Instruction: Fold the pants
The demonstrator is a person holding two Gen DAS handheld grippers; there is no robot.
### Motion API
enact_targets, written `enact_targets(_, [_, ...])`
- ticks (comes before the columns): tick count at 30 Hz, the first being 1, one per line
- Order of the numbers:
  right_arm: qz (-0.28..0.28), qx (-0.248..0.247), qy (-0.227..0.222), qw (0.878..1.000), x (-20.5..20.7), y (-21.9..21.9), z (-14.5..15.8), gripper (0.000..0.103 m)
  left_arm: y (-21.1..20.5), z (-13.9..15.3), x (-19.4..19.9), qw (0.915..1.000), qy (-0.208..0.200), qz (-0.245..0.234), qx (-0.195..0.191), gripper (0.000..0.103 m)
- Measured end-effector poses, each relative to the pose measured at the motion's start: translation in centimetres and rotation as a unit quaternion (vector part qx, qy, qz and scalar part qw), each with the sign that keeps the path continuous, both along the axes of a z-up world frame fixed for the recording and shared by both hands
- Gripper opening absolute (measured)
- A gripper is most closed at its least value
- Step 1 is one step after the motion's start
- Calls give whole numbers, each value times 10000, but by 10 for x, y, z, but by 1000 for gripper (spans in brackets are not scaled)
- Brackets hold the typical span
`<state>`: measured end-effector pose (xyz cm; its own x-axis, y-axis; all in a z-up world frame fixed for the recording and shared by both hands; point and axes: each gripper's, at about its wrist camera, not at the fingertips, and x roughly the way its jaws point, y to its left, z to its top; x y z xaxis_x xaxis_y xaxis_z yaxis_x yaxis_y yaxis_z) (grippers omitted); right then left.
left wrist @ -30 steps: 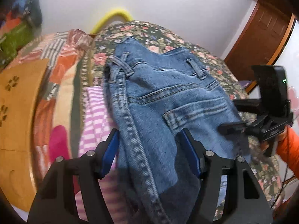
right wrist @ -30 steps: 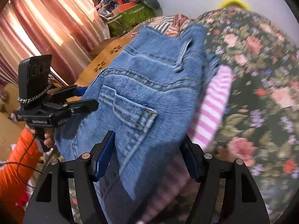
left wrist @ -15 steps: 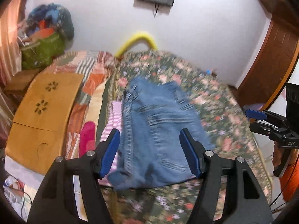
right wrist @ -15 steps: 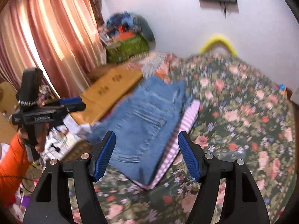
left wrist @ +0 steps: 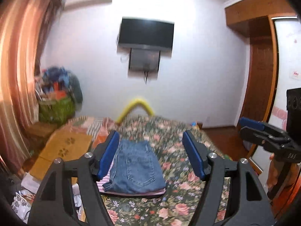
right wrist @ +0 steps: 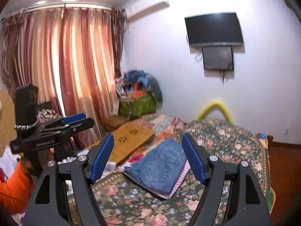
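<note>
We see the folded blue denim pants lying ahead of and below the left gripper and right gripper, both empty, jaws opening.

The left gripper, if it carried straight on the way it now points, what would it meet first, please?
Probably the folded jeans on the floral bedspread: they lie between the left gripper and its opening, empty jaws. Depth is unclear; it might reach the bedspread beyond.

- Floral bedspread: bare surface right of and in front of the folded jeans; unobstructed access.
- Left bed edge: wooden board lies near the jeans, limiting approach.
- Corner: heaped green basket beside curtain.
</note>
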<state>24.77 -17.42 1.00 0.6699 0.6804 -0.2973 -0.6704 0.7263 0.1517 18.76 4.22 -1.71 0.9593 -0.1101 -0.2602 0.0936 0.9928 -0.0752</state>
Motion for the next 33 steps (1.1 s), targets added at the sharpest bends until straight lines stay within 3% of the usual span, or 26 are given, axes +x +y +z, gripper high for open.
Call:
enact_targets(4, [-168, 201, -411, 9988, -42, -10, 15, 80, -23, 15, -57, 9981, -523, 222, 239, 86])
enact_targets(7, [-361, 351, -807, 9955, -82, -18, 22, 83, -32, 18, -89, 9965, -741, 275, 285, 88])
enact_targets(10, [-444, 399, -889, 9943, -87, -18, 19, 87, -37, 17, -112, 9948, -905, 352, 323, 100])
enact_targets(12, [-574, 453, -961, 9927, -96, -18, 16, 92, -40, 14, -124, 9941, -960, 399, 300, 102])
enact_targets(16, [-738, 451, -1058, 9906, -100, -16, 11, 103, -40, 8, -130, 9942, -966, 403, 229, 103])
enact_targets(33, [-914, 240, -1121, 9892, -111, -13, 2, 103, -42, -5, -133, 9940, -983, 439, 214, 103])
